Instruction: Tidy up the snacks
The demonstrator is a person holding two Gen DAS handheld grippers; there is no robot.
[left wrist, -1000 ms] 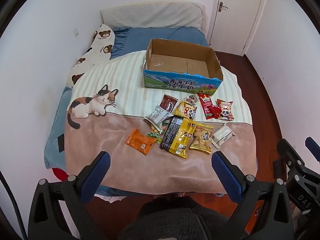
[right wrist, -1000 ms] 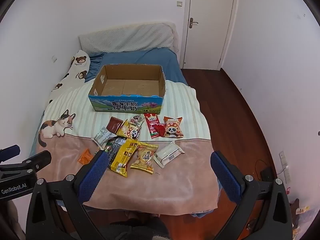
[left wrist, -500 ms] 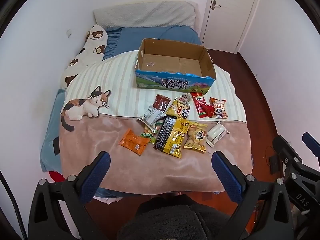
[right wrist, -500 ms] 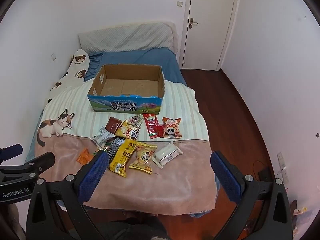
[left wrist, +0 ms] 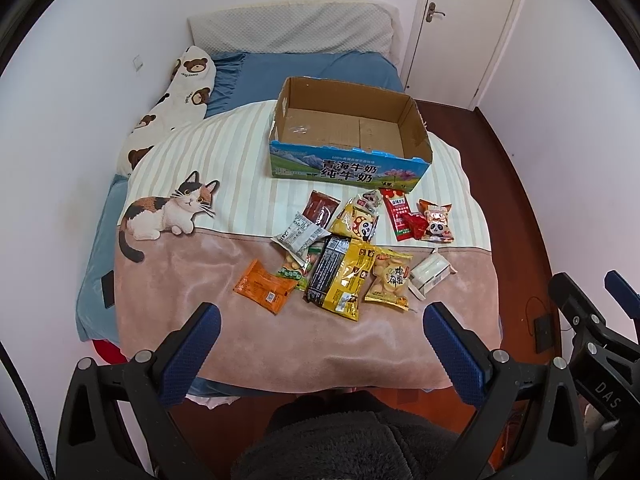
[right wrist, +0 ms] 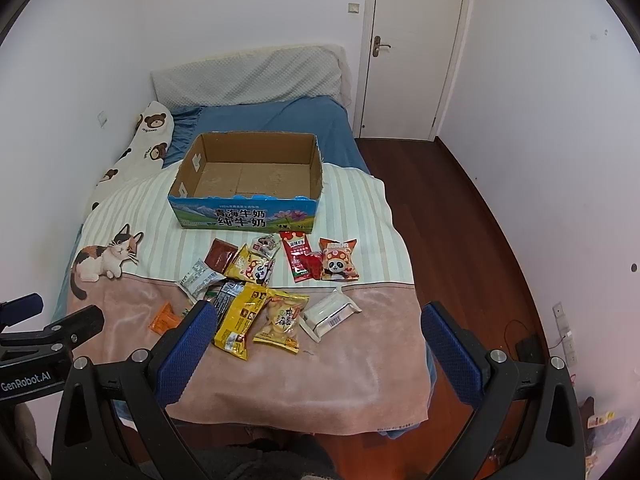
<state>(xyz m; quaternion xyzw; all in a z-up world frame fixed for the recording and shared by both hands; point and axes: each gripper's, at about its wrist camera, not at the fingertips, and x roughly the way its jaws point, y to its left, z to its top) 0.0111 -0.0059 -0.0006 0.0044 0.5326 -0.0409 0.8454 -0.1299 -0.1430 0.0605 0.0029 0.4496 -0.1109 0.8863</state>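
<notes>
An empty cardboard box [left wrist: 416, 118] with a blue printed front stands on the bed's striped blanket; it also shows in the right wrist view [right wrist: 318, 168]. Several snack packets lie in front of it: an orange packet [left wrist: 264, 291], a yellow and black bag [left wrist: 340, 280], a biscuit bag [left wrist: 390, 282], a white packet [left wrist: 430, 274], a red stick packet [left wrist: 400, 216] and a panda packet [left wrist: 438, 224]. My left gripper [left wrist: 320, 350] is open and empty, above the bed's near edge. My right gripper [right wrist: 320, 346] is open and empty, above the blanket's near edge.
A bear-print pillow [left wrist: 176, 104] and a grey pillow [left wrist: 292, 32] lie at the bed's head. White walls close in on the left. A white door [right wrist: 416, 48] and wooden floor [right wrist: 452, 216] are on the right. Cables lie on the floor [left wrist: 542, 326].
Both grippers have shifted a little, so the bed, box and snacks have slid slightly in both views. Nothing on the bed has moved. Both grippers stay open.
</notes>
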